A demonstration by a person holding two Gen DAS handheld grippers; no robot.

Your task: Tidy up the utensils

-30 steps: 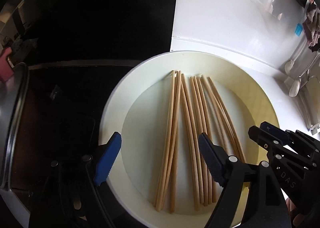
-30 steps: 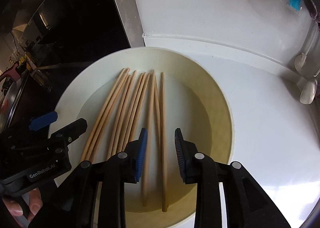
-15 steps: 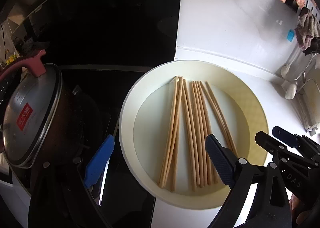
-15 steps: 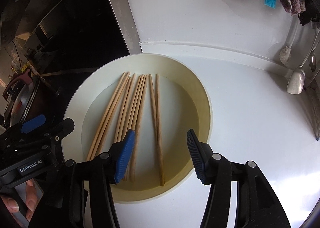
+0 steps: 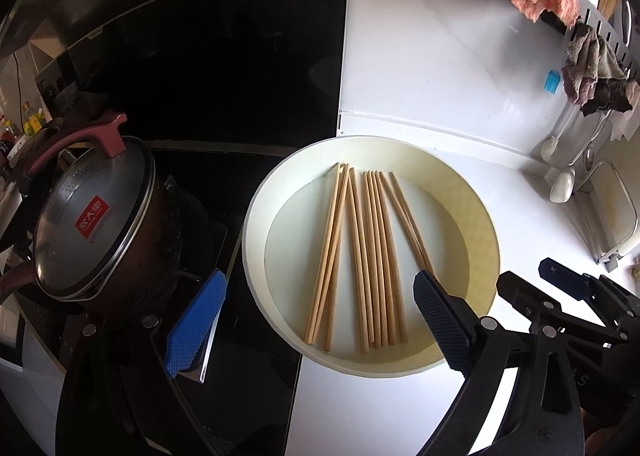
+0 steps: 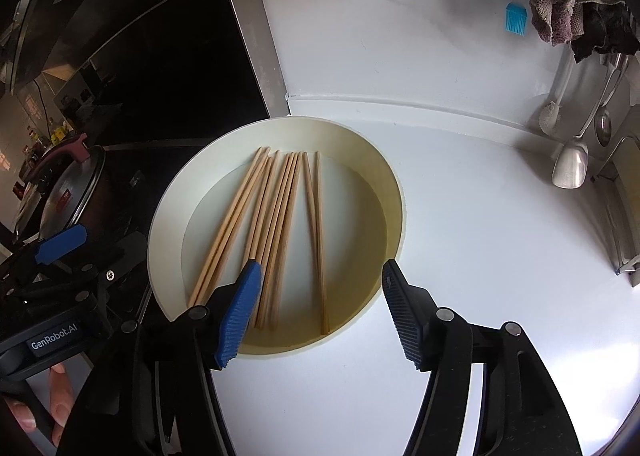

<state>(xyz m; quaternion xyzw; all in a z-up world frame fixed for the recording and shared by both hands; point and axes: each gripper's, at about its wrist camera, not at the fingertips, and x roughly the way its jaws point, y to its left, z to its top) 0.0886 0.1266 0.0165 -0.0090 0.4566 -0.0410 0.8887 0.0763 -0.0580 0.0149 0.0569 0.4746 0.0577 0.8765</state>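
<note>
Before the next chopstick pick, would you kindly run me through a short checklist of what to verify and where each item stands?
1. Chopsticks all lie flat inside the plate: ok.
2. Left hand-held gripper empty, its jaws opening, nothing between the pads: ok.
3. Right hand-held gripper empty, jaws opening, raised clear of the chopsticks: ok.
4. A pair stands apart for an easy pick: ok, two chopsticks lie separate on the plate's right side.
5. Plate fully on the white counter: not ok, its left edge overhangs the dark stove.
6. A holder to put chopsticks into: cannot tell, none is clearly in view.
</note>
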